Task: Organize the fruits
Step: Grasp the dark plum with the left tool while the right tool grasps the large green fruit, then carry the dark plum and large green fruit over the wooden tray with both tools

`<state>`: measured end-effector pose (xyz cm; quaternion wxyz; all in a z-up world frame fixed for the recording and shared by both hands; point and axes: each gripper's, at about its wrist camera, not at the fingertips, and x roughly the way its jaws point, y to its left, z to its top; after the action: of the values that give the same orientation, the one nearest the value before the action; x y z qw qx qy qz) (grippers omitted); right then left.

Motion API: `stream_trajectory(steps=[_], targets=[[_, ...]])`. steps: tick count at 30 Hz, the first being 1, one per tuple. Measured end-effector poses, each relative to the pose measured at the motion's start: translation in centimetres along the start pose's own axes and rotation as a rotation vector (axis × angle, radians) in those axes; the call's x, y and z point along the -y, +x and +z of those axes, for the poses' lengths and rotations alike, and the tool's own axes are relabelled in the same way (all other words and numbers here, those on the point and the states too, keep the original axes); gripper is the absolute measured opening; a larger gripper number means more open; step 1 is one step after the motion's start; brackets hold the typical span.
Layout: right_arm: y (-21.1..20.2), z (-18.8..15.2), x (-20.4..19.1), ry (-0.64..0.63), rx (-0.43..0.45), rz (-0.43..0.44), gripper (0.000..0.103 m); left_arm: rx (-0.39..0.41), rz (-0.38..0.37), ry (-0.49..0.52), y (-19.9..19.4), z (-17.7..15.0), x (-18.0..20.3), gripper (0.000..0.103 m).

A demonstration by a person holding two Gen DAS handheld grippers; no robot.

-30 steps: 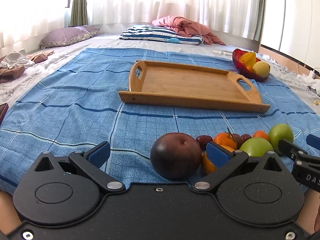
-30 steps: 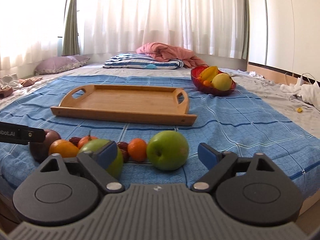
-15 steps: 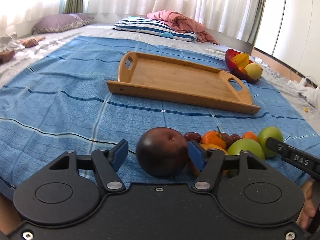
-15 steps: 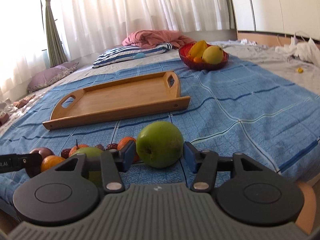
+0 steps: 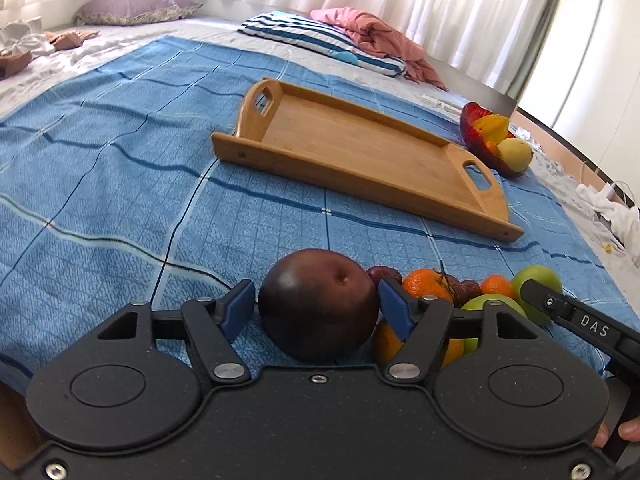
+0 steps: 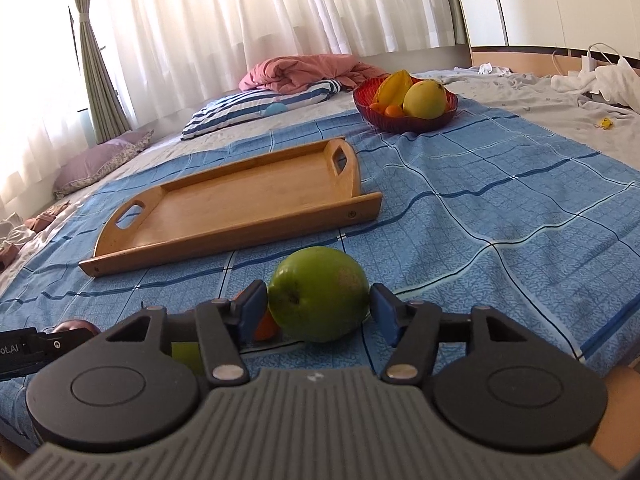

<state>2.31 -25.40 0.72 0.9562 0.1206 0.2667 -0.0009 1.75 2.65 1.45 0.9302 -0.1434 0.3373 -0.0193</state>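
Note:
My left gripper (image 5: 316,306) is shut on a dark purple-brown round fruit (image 5: 318,305), its blue pads against both sides. To its right lie oranges (image 5: 425,283), dark dates (image 5: 384,274) and two green apples (image 5: 538,280). My right gripper (image 6: 318,306) is shut on a green apple (image 6: 319,294); an orange (image 6: 266,327) shows behind its left finger. An empty wooden tray (image 5: 352,142) lies further out on the blue checked cloth; it also shows in the right wrist view (image 6: 224,208).
A red bowl (image 6: 406,120) with a mango, starfruit and small oranges stands beyond the tray, also in the left wrist view (image 5: 478,140). A striped pillow (image 6: 260,106) and pink blanket (image 6: 308,72) lie at the bed's far end. White clothes (image 6: 600,80) lie right.
Both grippers have closed from wide open: the left onto the dark fruit, the right onto the green apple. Both views have tilted and shifted slightly.

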Motion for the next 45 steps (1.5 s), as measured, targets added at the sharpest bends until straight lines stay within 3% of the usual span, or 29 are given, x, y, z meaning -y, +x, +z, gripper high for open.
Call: stream_trajectory(steps=[5,8,12,27,45], targets=[[0.7,-0.2,0.1,0.005,-0.016,0.004,0.074,-0.004,0.009,-0.027,0.2,-0.2,-0.1,0.073],[0.8,-0.1,0.2,0.013,-0.016,0.005,0.074,-0.012,-0.004,-0.026,0.3,0.0,0.0,0.065],[0.9,0.2,0.4,0.021,-0.028,0.011,0.062,-0.026,-0.003,-0.039,0.4,0.5,0.2,0.062],[0.6,0.6,0.3,0.004,-0.027,0.019,0.062,0.030,0.030,0.017,-0.1,3.1,1.0,0.062],[0.6,5.4,-0.6,-0.070,0.076,0.067,0.062,0.070,0.008,0.081,0.9,8.2,1.6,0.062]])
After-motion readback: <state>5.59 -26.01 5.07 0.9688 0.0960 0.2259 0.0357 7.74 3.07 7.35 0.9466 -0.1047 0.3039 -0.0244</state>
